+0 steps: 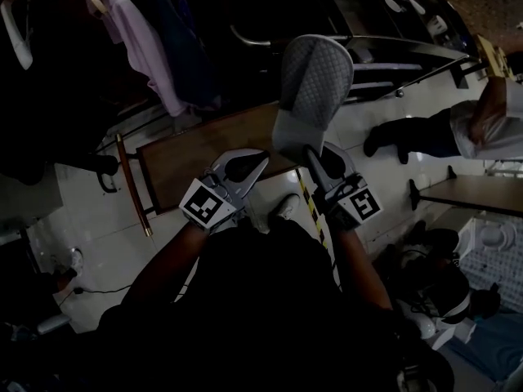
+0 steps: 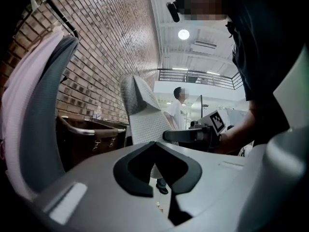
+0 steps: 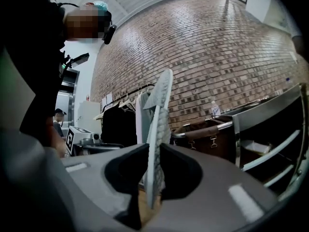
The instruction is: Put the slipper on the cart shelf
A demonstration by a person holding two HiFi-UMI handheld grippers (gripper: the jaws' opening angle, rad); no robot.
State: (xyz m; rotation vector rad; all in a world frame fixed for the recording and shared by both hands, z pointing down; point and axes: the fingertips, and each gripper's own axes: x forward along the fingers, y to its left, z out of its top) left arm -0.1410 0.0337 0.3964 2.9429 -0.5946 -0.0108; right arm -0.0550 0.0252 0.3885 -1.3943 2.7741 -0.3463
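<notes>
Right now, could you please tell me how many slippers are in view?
1: the slipper stands upright, clamped at its lower end by the right tool. Others may be hidden in the dark.

A pale pink garment (image 1: 137, 37) is hung at the upper left, above a brown wooden surface (image 1: 189, 160). A brick wall (image 3: 203, 47) is seen behind, and what may be a bottle (image 3: 215, 109) is stood before it.

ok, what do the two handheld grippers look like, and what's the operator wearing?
Matching pair: left claw and right claw are light grey moulded shells with black pads lining the inner faces. Each carries a white cube with black square markers behind the claw. No cables visible. The person wears a dark top.
</notes>
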